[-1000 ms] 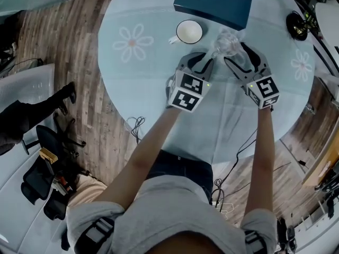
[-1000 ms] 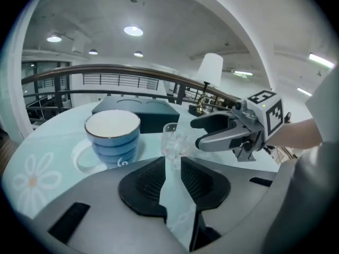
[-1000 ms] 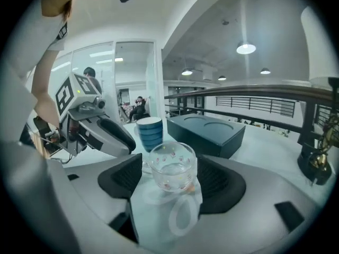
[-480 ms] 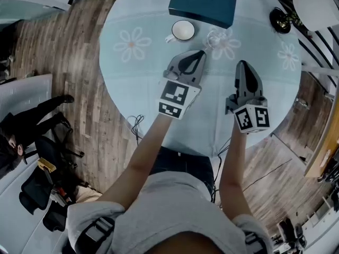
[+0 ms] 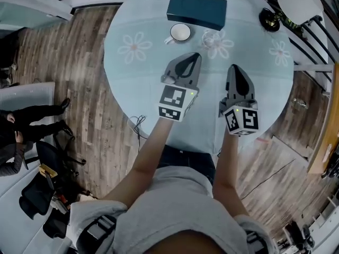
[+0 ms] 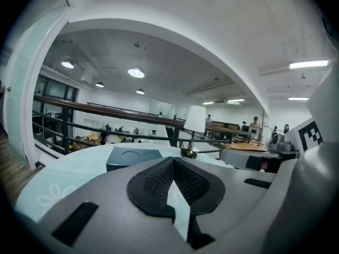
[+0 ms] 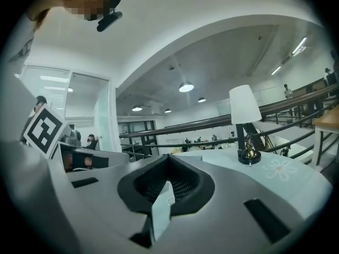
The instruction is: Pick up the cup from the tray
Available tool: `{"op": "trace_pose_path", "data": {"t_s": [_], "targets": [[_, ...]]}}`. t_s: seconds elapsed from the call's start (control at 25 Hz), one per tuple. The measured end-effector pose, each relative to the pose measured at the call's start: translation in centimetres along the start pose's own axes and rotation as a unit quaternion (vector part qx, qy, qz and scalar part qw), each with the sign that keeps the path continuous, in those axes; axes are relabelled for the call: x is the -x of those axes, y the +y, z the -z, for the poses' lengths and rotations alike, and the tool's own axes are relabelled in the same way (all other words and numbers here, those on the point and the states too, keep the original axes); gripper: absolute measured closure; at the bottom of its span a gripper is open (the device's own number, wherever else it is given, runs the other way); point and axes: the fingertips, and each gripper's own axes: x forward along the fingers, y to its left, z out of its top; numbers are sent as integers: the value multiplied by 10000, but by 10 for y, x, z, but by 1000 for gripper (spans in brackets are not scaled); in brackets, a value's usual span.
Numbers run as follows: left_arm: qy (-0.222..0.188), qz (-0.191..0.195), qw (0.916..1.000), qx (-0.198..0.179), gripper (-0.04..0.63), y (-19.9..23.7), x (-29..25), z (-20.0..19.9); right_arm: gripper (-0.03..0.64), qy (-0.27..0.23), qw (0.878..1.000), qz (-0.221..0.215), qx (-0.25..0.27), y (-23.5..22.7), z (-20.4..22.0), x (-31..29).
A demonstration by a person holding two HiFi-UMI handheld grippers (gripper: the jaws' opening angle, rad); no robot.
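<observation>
**Both grippers shut and empty, cup waiting at the top of the frame**

From the head view I look down on a round table (image 5: 265, 78) under a pale cloth printed with flowers. At its far edge, top centre of the frame, lies a dark teal box (image 5: 196, 8). The left gripper view shows round recesses in its top, so I take it for the tray.

The left gripper (image 5: 194, 57) and right gripper (image 5: 233, 69) hang side by side above the middle of the table. Each gripper's own view shows the pads pressed together with nothing between them.

The cup (image 5: 180, 33) stands upright on the cloth just below the box, upper centre, not on it, and well apart from both grippers. Its handle points to the lower left. A small clear glass piece (image 5: 212, 38) sits just to its right.

The cup looks like glazed white ceramic. I judge it stiff, fairly light, smooth enough to slip, and breakable if dropped. I would pinch the wall at the rim, one jaw inside and one outside, on the side away from the handle and clear of the glass.
</observation>
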Motion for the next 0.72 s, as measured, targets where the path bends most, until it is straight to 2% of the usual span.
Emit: {"op": "trace_pose_path", "data": {"t_s": [0.16, 0.36, 0.72], "targets": [[-17, -51, 9999, -155, 588, -4, 4, -7, 609, -3, 10000, 32, 19, 6, -1, 5], [-66, -69, 9999, -103, 588, -4, 9, -14, 609, -39, 9999, 136, -50, 13, -6, 6], [-75, -157, 9996, -220, 588, -5, 8, -16, 609, -38, 9999, 132, 92, 19, -10, 0]]}}
